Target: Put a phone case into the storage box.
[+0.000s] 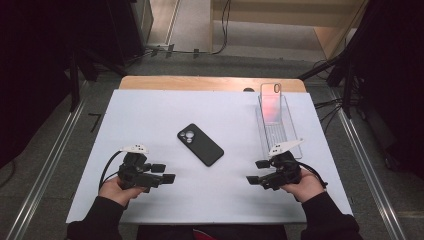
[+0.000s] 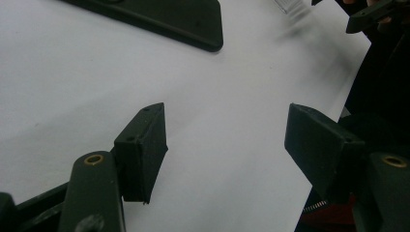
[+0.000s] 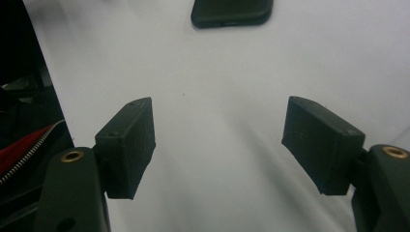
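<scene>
While both hands rest near the six o'clock edge, the white table (image 1: 150, 110) carries a black phone (image 1: 200, 144) face down at its centre, apart from both tools. Left gripper (image 1: 169, 173) and right gripper (image 1: 254, 172) stand released, nothing between the jaws. At two o'clock a clear tray (image 1: 290, 125) holds a pink phone case (image 1: 271, 102). Grey floor (image 1: 60, 145) and dark surroundings flank the table.
</scene>
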Demonstrator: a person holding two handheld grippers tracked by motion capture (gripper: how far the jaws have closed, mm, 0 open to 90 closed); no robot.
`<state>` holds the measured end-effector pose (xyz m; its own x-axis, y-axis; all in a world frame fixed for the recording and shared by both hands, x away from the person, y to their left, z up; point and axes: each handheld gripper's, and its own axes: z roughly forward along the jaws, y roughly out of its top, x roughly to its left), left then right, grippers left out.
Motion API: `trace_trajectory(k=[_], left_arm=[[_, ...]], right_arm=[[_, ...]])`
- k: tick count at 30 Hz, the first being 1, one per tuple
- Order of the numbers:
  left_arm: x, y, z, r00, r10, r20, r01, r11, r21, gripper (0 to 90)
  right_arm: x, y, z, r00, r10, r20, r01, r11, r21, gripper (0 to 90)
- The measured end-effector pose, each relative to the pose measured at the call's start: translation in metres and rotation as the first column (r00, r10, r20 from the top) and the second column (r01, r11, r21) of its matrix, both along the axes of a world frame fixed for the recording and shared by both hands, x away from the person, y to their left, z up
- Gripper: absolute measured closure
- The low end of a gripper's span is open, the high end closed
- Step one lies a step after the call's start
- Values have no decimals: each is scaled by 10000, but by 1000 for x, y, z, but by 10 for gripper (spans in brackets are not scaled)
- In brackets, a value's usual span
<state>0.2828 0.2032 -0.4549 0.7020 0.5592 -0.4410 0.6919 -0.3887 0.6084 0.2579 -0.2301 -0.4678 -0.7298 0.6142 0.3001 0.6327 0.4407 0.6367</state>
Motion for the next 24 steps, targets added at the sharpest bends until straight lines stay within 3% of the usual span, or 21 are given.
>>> trace_trajectory(k=[5,8,14,20,24], left_arm=[[1,-2,0,9999,-91,51,91,10000,12,311],[0,-3,0,9999,-140,45,140,9999,34,311],[2,-3,0,9999,-132,41,132,9999,-15,311],[5,-3,-1,9999,-114,26,114,9999,0,311],[6,-1,0,10000,13,60,-13,10000,2,311]], right_arm=[[-4,-10,-5,9995,-302,-119,302,9995,25,253],[-6,-14,-6,9996,-280,57,281,9996,-84,249],[-6,-17,-9,9993,-365,-50,364,9990,-264,246],[-4,-13,-5,9997,-261,35,261,9996,75,235],[-1,-8,0,9991,-407,-156,412,9985,348,207]])
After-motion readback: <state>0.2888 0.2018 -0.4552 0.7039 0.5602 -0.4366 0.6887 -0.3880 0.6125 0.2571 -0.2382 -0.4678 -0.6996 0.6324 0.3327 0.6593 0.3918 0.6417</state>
